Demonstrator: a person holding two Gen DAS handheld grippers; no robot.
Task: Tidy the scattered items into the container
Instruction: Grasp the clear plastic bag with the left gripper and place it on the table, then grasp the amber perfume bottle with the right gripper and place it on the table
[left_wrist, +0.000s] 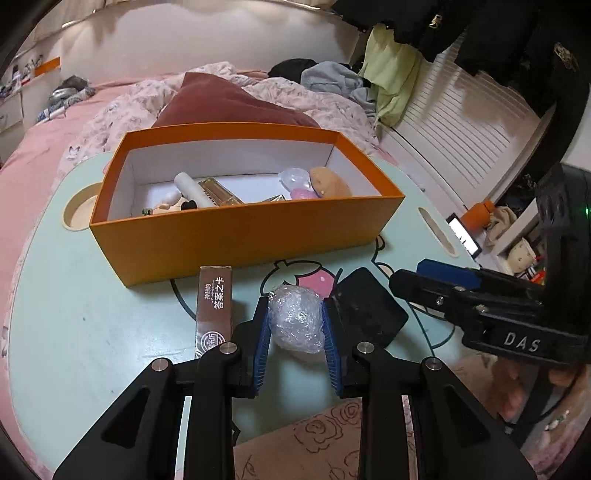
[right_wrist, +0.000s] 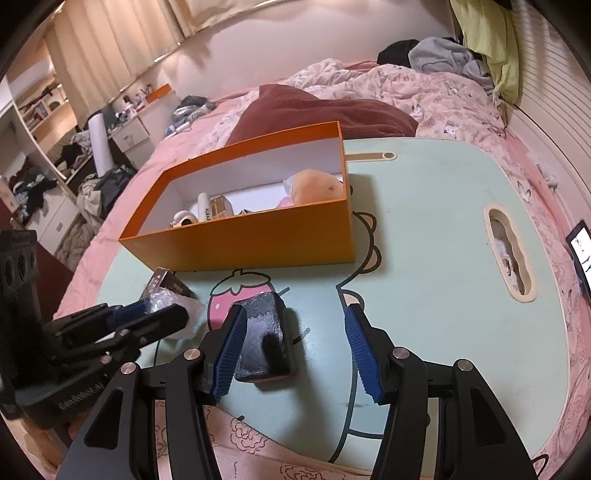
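Note:
My left gripper (left_wrist: 295, 301) is shut on a crumpled ball of clear plastic (left_wrist: 295, 325), its blue pads pressing both sides, low over the mint table (left_wrist: 92, 314). In front stands the orange box (left_wrist: 243, 229), holding a white tube (left_wrist: 192, 190), a plush toy (left_wrist: 328, 181) and other small items. A brown card box (left_wrist: 215, 306) lies left of the ball. A black block (left_wrist: 369, 306) lies to its right. My right gripper (right_wrist: 295, 312) is open, its left pad beside the black block (right_wrist: 264, 332) and the right pad well apart from it. The left gripper (right_wrist: 166, 308) shows at the left.
The table rests on a bed with a pink quilt (right_wrist: 424, 96) and a dark red pillow (left_wrist: 229, 107). It has a round cup hole (left_wrist: 79, 212) at the left and a slot (right_wrist: 511, 251) at the right. A lit screen (right_wrist: 581, 254) lies at the right edge.

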